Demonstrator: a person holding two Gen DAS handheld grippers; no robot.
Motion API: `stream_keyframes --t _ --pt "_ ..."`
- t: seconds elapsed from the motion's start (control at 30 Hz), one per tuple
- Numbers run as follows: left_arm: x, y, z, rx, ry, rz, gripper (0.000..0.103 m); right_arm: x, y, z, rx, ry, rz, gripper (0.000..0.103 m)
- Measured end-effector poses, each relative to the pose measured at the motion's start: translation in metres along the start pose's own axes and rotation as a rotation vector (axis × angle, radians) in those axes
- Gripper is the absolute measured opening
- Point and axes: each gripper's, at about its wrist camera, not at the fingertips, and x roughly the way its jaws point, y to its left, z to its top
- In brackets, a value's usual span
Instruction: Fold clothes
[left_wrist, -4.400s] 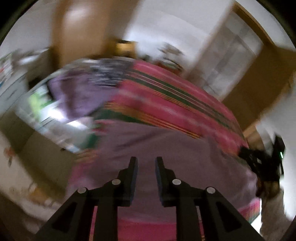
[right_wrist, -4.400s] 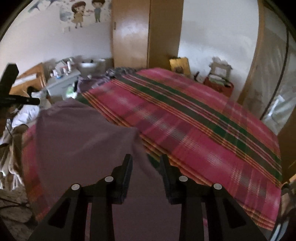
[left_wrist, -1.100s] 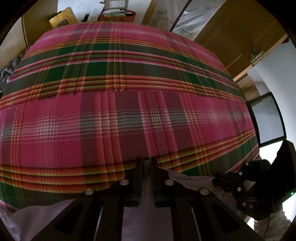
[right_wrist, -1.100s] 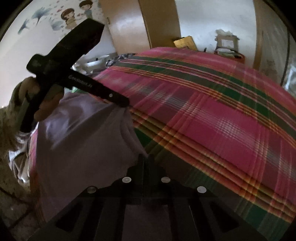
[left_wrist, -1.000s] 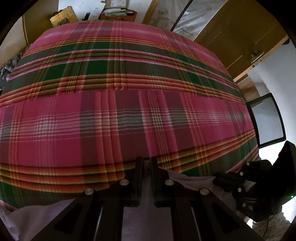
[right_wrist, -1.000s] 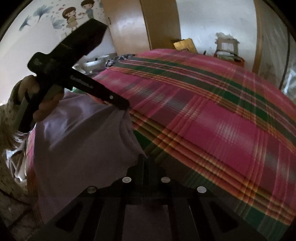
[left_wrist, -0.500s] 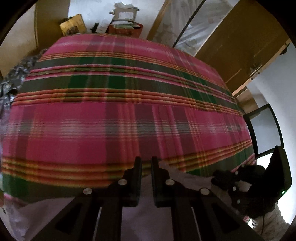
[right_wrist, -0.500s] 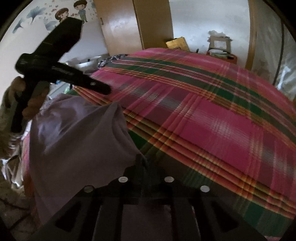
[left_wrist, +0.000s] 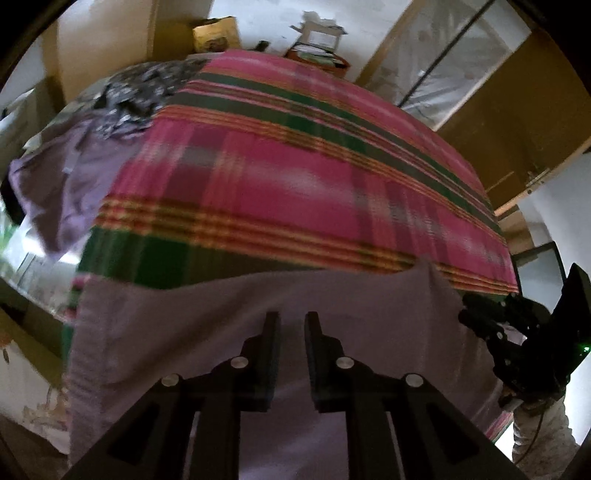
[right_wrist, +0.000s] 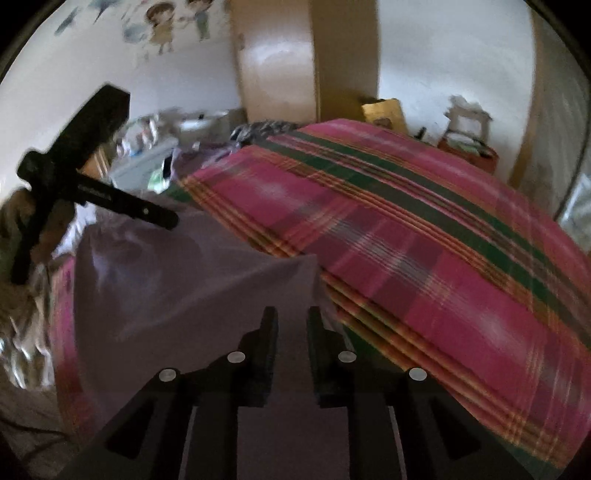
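Left wrist view: both jaws opening with nothing between; the left gripper hovers over the cloth, whose folded edge runs across mid-frame toward the right gripper.

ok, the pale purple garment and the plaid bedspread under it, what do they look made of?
Pale purple garment: thin matte cloth, probably a soft knit or light cotton; it drapes limply with loose folds and a stitched edge at its left side. Plaid bedspread: woven cloth, likely cotton, matte, with pink, green and yellow stripes crossing like dyed threads. Motion blur hides the weave itself.
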Motion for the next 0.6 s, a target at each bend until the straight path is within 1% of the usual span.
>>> stream_keyframes --t 0.07,0.1,0.2,0.3,0.37,0.43,0.5,0.53,0.57,0.6 --pt "-0.002 0.01 -0.004 -0.008 -0.015 0.022 0.014 0.012 0.004 0.002 -0.01 0.035 -0.061 0.021" --pt "-0.004 0.015 -0.006 -0.004 -0.037 0.052 0.014 0.016 0.003 0.002 0.003 0.051 -0.071 0.021" --pt "-0.011 0.026 -0.011 -0.012 -0.066 0.069 0.014 0.021 -0.003 -0.001 0.032 0.077 -0.108 0.021" --pt "-0.012 0.033 -0.009 -0.021 -0.079 0.083 0.014 0.021 -0.004 -0.002 0.035 0.094 -0.148 0.028" --pt "-0.012 0.042 -0.007 -0.04 -0.084 0.066 0.014 0.023 -0.004 -0.004 0.031 0.099 -0.178 0.033" --pt "-0.008 0.053 -0.004 -0.096 -0.072 0.013 0.014 0.023 -0.003 -0.005 0.035 0.094 -0.201 0.035" --pt "-0.009 0.059 -0.003 -0.112 -0.069 -0.021 0.014 0.024 -0.002 -0.005 0.035 0.086 -0.217 0.036" --pt "-0.009 0.063 -0.002 -0.113 -0.07 -0.035 0.011 0.024 -0.001 -0.005 0.025 0.081 -0.227 0.039" --pt "-0.008 0.064 -0.002 -0.119 -0.07 -0.036 0.006 0.024 -0.001 -0.006 0.024 0.077 -0.234 0.039" --pt "-0.008 0.066 -0.001 -0.125 -0.069 -0.037 0.006 0.024 -0.001 -0.006 0.032 0.075 -0.236 0.039"
